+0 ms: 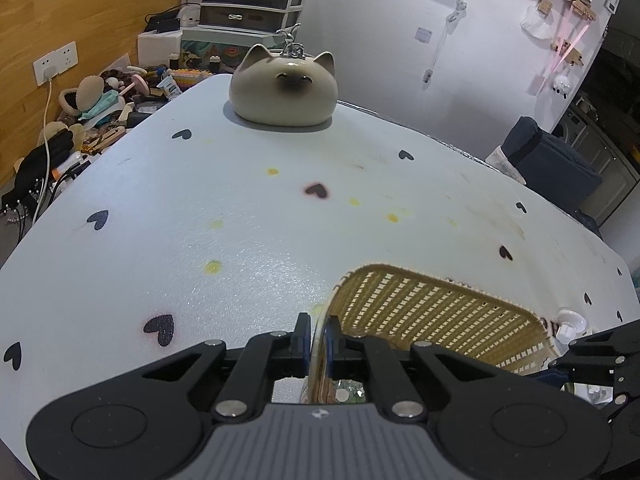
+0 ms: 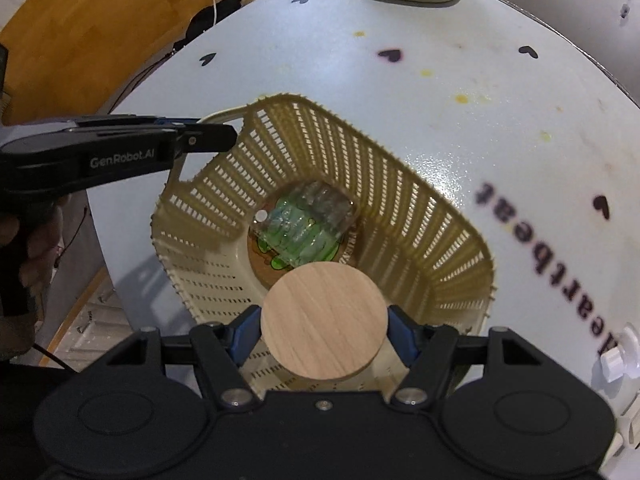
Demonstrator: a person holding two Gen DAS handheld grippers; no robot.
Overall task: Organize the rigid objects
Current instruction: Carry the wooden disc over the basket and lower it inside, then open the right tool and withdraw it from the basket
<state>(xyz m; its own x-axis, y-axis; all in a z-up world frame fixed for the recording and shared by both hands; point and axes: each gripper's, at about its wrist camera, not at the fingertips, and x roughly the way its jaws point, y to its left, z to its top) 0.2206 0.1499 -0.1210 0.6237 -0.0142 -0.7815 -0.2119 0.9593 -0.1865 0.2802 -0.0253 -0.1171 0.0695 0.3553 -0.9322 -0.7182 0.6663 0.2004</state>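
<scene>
Matt wooden disc (image 2: 324,322); slotted plastic basket (image 2: 400,184); glossy ceramic cat (image 1: 283,88).

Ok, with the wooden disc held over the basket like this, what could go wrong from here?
1. The wooden disc could land on the green-tinted glass piece already in the basket and chip it.
2. The left tongs pinch only the thin basket rim; it may slip or tip.
3. The disc hangs above the near wall; released early, it may catch there.

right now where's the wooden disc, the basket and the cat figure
wooden disc (image 2: 324,322), right wrist view, centre of its flat face
basket (image 2: 420,204), right wrist view, slatted far wall
cat figure (image 1: 283,88), left wrist view, middle of its face
</scene>
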